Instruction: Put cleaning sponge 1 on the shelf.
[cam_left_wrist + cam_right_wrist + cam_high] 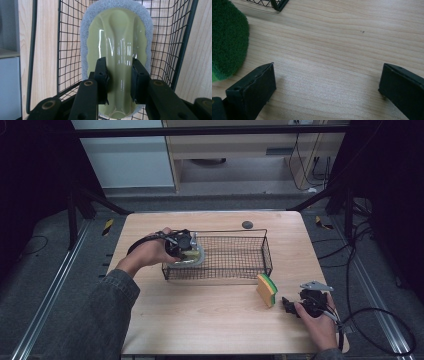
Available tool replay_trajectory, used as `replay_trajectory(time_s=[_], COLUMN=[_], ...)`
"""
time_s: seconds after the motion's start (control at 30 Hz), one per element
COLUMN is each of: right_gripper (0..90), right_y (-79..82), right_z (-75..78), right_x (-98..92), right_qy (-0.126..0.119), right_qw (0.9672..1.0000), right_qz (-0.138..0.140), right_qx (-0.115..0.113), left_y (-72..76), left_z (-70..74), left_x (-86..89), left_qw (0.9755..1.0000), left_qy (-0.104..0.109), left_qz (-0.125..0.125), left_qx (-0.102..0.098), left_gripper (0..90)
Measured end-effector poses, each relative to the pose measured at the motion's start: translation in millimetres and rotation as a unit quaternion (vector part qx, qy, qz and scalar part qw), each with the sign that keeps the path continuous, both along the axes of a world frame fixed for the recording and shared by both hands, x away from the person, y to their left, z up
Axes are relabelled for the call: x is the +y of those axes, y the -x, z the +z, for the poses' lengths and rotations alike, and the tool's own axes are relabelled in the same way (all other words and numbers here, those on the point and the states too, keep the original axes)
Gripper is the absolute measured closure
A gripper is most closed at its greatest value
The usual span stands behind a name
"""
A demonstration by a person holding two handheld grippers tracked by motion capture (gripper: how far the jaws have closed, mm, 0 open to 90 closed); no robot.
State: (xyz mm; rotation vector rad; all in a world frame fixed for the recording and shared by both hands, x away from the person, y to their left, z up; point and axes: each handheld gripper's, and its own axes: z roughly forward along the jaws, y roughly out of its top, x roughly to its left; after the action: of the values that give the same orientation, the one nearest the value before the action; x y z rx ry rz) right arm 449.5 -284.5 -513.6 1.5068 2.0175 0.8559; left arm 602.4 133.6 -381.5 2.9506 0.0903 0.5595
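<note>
On the wooden table (210, 315) sits a black wire basket (235, 255), roughly centred and set toward the far half. At the basket's left end, the left gripper (186, 251) reaches in over the rim, held by the person's left hand (150, 252), with a dark sleeve (102, 320) coming in from the lower left.

Left gripper view: both jaws are clamped on the raised central ridge of a scrubbing pad (117, 57), which has a glossy pale-green plastic top and a grey-white fibrous rim. The pad lies inside the basket, against the mesh floor, with the basket wall (185, 45) close on one side and the wire grid around it.

Near the basket's front right corner, a sponge (267, 290) stands on the table on its edge, yellow with a green scouring layer. It is outside the basket, just beside it; contact cannot be told.

Right gripper (292, 306) rests low at the table's right front edge, held by the right hand (320, 322), just right of the sponge. Right gripper view: jaws spread wide apart, bare wood between them, nothing grasped. The sponge's green face (227, 40) lies just beyond the left jaw.

A small dark round object (247, 224) lies on the table behind the basket. Cables (380, 325) trail on the floor to the right.
</note>
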Motion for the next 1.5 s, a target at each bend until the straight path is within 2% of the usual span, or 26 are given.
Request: replay_trajectory(time_s=[0.5,0.57,0.6,0.63,0.97,1.2,1.27,1.33,1.5], right_gripper=[1.0,1.0,1.0,1.0,1.0,1.1,1.0,1.0,1.0], right_y=[0.3,0.4,0.3,0.4,1.1,1.2,1.1,1.1,1.1], right_z=[0.0,0.0,0.0,0.0,0.0,-0.1,0.0,0.0,0.0], right_x=[0.3,0.3,0.2,0.3,0.4,0.3,0.2,0.2,0.2], right_qy=[-0.002,-0.002,-0.001,-0.001,-0.003,-0.003,-0.002,-0.002,-0.002], right_qw=[1.0000,1.0000,1.0000,1.0000,1.0000,1.0000,1.0000,1.0000,1.0000], right_qz=[-0.001,-0.001,-0.001,-0.001,-0.002,-0.001,0.000,0.000,0.000], right_qx=[0.000,0.000,0.000,0.000,0.000,-0.001,-0.001,-0.001,-0.001], left_y=[-8.2,-9.7,-9.8,-10.5,-14.2,-14.6,-14.8,-15.1,-12.2], left_z=[-15.6,-18.2,-20.5,-20.8,-30.2,-32.0,-32.3,-30.6,-23.9], left_x=[-3.5,-4.3,-4.1,-4.7,-6.5,-6.9,-6.3,-5.7,-4.6], left_qw=[0.9999,0.9997,0.9997,0.9995,0.9993,0.9992,0.9991,0.9994,0.9993], left_qy=[-0.005,-0.014,-0.010,-0.017,-0.016,-0.018,-0.014,-0.013,0.003], left_qz=[0.001,0.001,0.002,0.002,0.007,0.009,0.012,0.011,0.014], left_qx=[0.015,0.022,0.024,0.026,0.032,0.036,0.038,0.031,0.035], left_gripper=[70.5,70.5,70.5,70.5,70.3,69.3,67.5,66.8,65.7])
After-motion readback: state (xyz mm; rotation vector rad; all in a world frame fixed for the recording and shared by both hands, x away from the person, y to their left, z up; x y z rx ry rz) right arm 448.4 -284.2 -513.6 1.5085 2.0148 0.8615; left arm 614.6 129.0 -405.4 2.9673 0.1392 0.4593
